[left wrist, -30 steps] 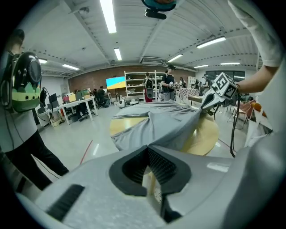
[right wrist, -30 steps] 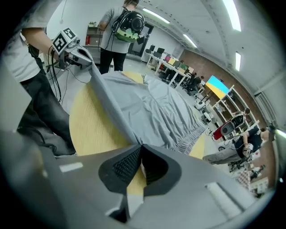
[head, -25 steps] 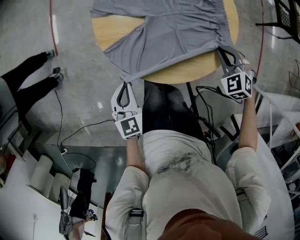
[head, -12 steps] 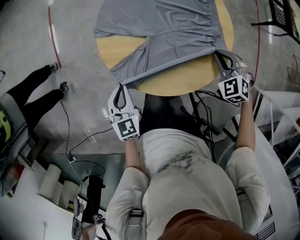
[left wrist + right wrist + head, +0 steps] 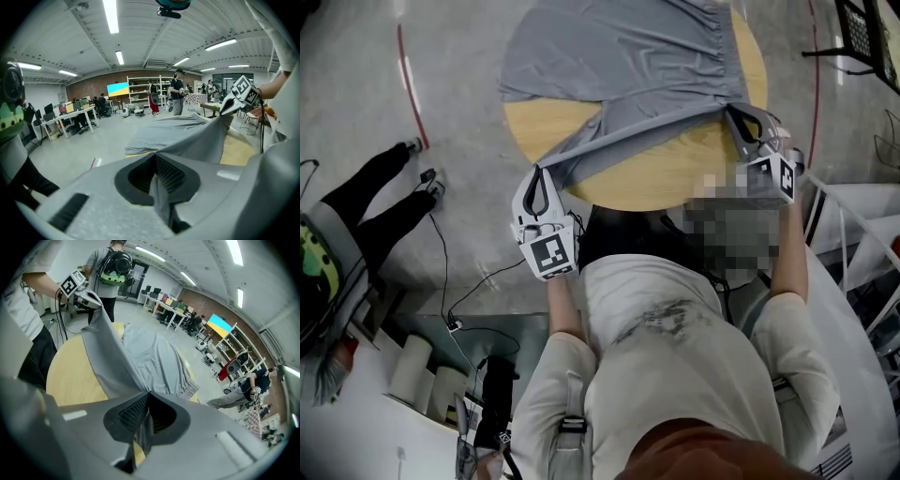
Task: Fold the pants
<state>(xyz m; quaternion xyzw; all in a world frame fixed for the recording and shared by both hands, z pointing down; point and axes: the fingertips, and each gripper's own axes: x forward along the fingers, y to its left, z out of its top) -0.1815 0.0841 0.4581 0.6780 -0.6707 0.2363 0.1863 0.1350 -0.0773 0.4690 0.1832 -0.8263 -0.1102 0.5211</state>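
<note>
The left tongs (image 5: 156,157) are clamped shut on a fold of grey cloth, the hem end of one leg of the pants (image 5: 628,56). The right tongs (image 5: 147,398) are pinched together in the same way on the waistband (image 5: 729,58) corner. Between the two grips the near leg (image 5: 642,124) runs as a taut raised edge above the front of the round wooden worktop (image 5: 661,178). The rest of the pants lies flat farther back, with the far leg (image 5: 546,67) spread toward the left rim and partly draped over it. I read this as the first lengthwise fold under way: the near leg is gripped at both ends and lifted, but not yet laid over the other one. The next move, as I judge it, calls for carrying both grips together away from the body. The edge should stay stretched so the cloth does not sag or bunch, and the near leg should come down in line with the far one before either pair of tongs lets go. The left tongs sit just off the worktop's near-left edge over the floor (image 5: 459,112), pointing forward and moderately down. The right tongs tilt more steeply over the near-right rim. Both forearms reach forward from the body, the left forearm (image 5: 562,305) held closer in than the right forearm (image 5: 791,251).
</note>
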